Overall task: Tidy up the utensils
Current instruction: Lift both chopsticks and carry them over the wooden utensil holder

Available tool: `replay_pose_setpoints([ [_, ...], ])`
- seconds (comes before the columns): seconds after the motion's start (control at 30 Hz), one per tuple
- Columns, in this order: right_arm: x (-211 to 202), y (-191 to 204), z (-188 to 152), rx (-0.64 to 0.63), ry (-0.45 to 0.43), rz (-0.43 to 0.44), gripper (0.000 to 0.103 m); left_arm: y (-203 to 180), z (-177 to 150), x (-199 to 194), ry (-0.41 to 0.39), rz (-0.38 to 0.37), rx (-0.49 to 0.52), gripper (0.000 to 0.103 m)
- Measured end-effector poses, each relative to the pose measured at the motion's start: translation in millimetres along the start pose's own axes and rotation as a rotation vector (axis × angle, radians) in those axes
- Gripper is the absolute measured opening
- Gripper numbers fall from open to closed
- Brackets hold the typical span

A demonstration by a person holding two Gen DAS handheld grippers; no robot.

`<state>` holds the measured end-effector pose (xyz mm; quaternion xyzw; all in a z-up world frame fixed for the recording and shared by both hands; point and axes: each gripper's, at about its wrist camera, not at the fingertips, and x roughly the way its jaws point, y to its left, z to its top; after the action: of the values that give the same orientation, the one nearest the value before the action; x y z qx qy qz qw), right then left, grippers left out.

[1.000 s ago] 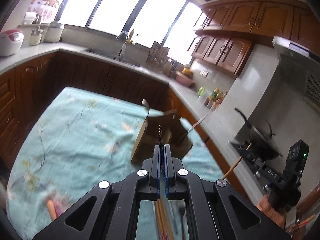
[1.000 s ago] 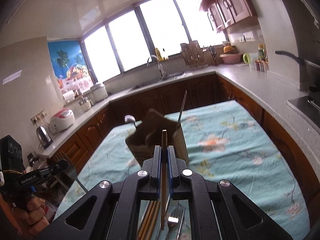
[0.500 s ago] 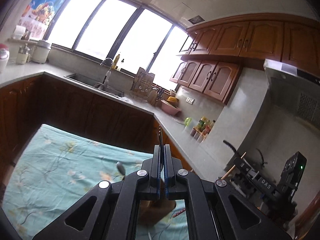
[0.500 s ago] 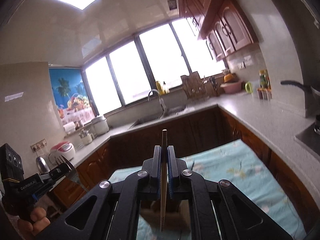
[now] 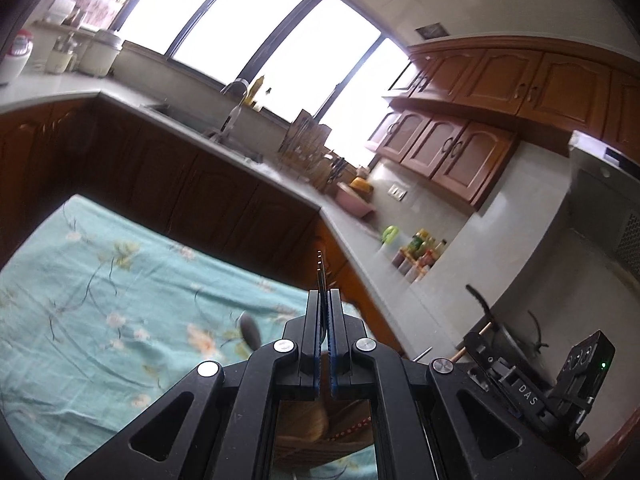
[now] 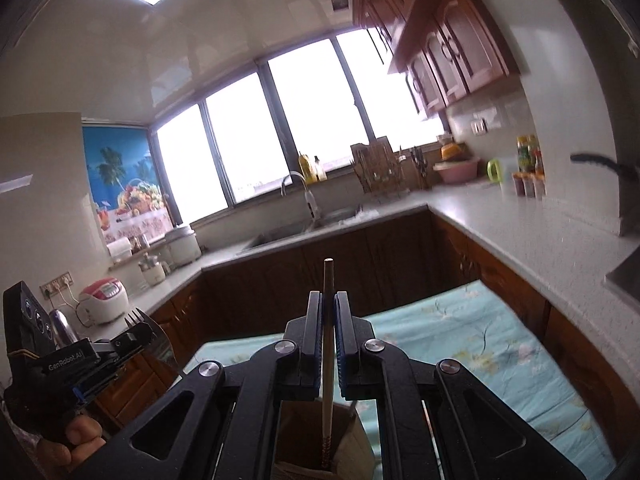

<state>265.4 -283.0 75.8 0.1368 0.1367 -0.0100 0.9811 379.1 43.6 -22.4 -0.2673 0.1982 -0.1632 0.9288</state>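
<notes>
While left gripper [image 5: 324,300] clamps 1 fork [image 5: 319,272], right gripper [image 6: 329,304] clamps 1 chopstick [image 6: 328,280].

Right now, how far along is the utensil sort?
Done: a spoon already stands at the box. In hand: the left gripper clamps a fork; the right gripper clamps a chopstick whose lower end hangs over the box. Left: both still need dropping in; other utensils are out of view.

Both views have tipped down since half a second ago, showing more tablecloth [image 5: 100,300] and the box [image 6: 304,436].
</notes>
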Motion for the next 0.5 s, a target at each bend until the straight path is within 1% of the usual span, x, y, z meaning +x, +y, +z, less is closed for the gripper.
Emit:
replay_pose_setpoints([
  [0.1,9,-7,-15,0.012,0.025,-0.006,0.005,5,-6,18,0.019,0.017,0.0,0.001],
  [0.17,13,-11,-25,0.023,0.039,-0.004,0.005,5,-8,23,0.035,0.017,-0.004,0.001],
  [0.5,26,-16,-46,0.033,0.102,-0.003,0.006,-7,-20,10,0.078,0.052,0.041,0.002],
])
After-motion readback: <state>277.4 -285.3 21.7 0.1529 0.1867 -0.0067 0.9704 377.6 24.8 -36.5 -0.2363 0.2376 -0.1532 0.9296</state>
